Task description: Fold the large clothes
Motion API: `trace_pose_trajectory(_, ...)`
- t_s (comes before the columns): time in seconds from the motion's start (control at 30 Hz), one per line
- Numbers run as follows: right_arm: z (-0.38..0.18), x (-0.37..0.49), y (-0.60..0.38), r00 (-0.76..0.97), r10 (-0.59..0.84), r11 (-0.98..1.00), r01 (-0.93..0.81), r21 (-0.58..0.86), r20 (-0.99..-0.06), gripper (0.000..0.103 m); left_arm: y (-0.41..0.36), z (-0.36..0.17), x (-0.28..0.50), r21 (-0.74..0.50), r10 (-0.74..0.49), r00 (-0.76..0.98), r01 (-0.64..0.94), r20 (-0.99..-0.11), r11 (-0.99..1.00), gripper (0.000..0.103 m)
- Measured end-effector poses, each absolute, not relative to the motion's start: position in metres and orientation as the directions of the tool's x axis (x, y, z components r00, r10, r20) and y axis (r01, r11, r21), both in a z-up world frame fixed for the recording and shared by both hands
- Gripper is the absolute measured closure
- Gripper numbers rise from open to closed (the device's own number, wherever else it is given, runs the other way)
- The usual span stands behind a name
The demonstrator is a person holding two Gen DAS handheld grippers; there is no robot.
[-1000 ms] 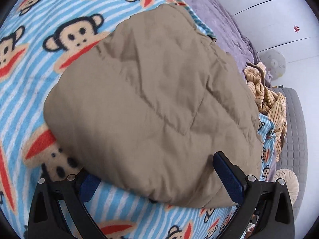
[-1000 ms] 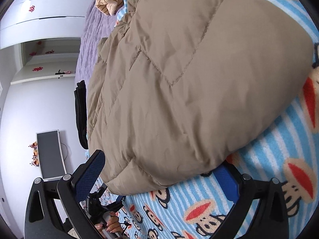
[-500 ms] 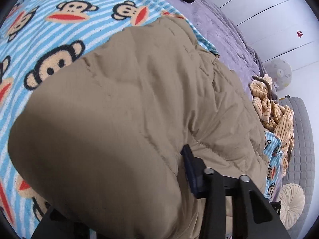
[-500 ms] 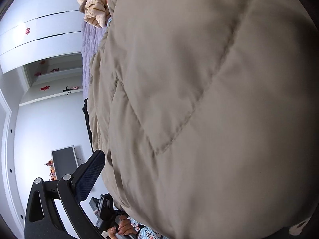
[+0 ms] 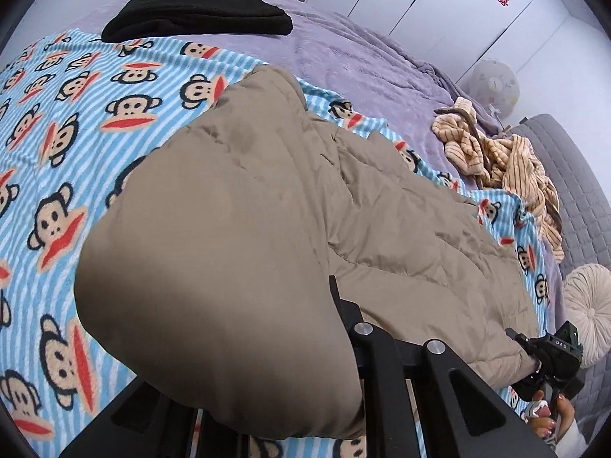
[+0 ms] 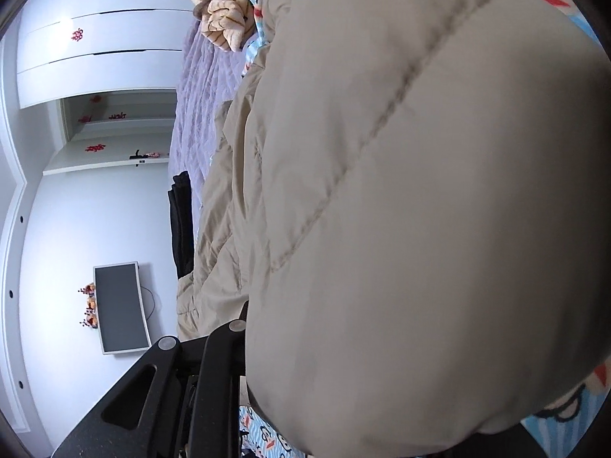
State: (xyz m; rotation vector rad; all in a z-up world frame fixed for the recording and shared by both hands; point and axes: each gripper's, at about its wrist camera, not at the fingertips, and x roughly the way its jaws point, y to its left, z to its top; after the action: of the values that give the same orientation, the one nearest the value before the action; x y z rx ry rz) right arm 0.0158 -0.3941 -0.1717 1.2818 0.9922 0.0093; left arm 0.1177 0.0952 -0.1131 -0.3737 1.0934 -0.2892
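Observation:
A puffy tan quilted jacket [image 5: 267, 210] lies on a blue striped monkey blanket [image 5: 57, 133] on the bed. My left gripper [image 5: 320, 305] is closing on the jacket's near hem. The lifted cloth bulges over the jaws and hides the left finger. In the right wrist view the jacket [image 6: 420, 191] fills most of the picture. My right gripper [image 6: 267, 324] is closing on another part of that hem; only its left finger [image 6: 238, 324] shows, pressed to the cloth. The right gripper body [image 5: 550, 358] and the hand [image 5: 550, 420] on it show at the jacket's far end.
A folded black garment [image 5: 198, 15] lies on the purple bedspread [image 5: 362, 65] at the back. A crumpled striped beige garment [image 5: 508, 160] sits right of the jacket, by a grey quilted pad [image 5: 565, 175] and a round cushion [image 5: 588, 305]. White cupboards [image 6: 95, 49] and a monitor [image 6: 122, 305] stand beyond.
Both grippers went from wide open around the jacket's hem to pinched on it. The left one has risen, and the hem now bulges up in front of both cameras.

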Motion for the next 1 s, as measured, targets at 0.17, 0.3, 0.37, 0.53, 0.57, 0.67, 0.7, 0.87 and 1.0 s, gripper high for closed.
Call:
trace_pose_trajectory(0.17, -0.163, -0.030, -0.379, 0.568, 0.509, 0.384, 0.523, 0.761, -0.647, 0.080, 0.117, -0.117, 0.066, -0.451, -0.439, 0.374, 0.059, -0.817, 0.891, 0.086)
trace_pose_trajectory(0.3, -0.156, -0.074, -0.362, 0.549, 0.493, 0.392, 0.552, 0.736, -0.675, 0.080, 0.136, -0.121, 0.023, -0.472, -0.472, 0.297, 0.080, -0.830, 0.878, 0.086)
trace_pose_trajectory(0.37, -0.153, -0.095, -0.354, 0.543, 0.482, 0.394, 0.567, 0.723, -0.688, 0.080, 0.141, -0.121, 0.003, -0.461, -0.470, 0.273, 0.101, -0.839, 0.882, 0.086)
trace_pose_trajectory(0.53, -0.150, -0.133, -0.342, 0.511, 0.473, 0.391, 0.609, 0.690, -0.718, 0.080, 0.153, -0.129, -0.046, -0.452, -0.460, 0.208, 0.087, -0.863, 0.888, 0.086)
trace_pose_trajectory(0.57, -0.150, -0.141, -0.340, 0.499, 0.469, 0.393, 0.620, 0.679, -0.728, 0.080, 0.154, -0.131, -0.052, -0.444, -0.450, 0.200, 0.074, -0.871, 0.893, 0.086)
trace_pose_trajectory(0.67, -0.156, -0.155, -0.340, 0.473, 0.472, 0.385, 0.649, 0.656, -0.744, 0.078, 0.159, -0.134, -0.068, -0.392, -0.388, 0.201, 0.020, -0.900, 0.920, 0.081)
trace_pose_trajectory(0.7, -0.161, -0.158, -0.337, 0.461, 0.475, 0.382, 0.660, 0.648, -0.749, 0.076, 0.161, -0.133, -0.072, -0.379, -0.372, 0.207, 0.010, -0.905, 0.926, 0.079)
trace_pose_trajectory(0.87, -0.166, -0.160, -0.337, 0.427, 0.476, 0.384, 0.686, 0.618, -0.769, 0.066, 0.181, -0.113, -0.090, -0.307, -0.291, 0.245, -0.027, -0.925, 0.951, 0.076)
trace_pose_trajectory(1.0, -0.153, -0.162, -0.334, 0.385, 0.467, 0.438, 0.682, 0.586, -0.796, 0.062, 0.201, -0.100, -0.100, -0.275, -0.246, 0.264, -0.079, -0.933, 0.958, 0.076)
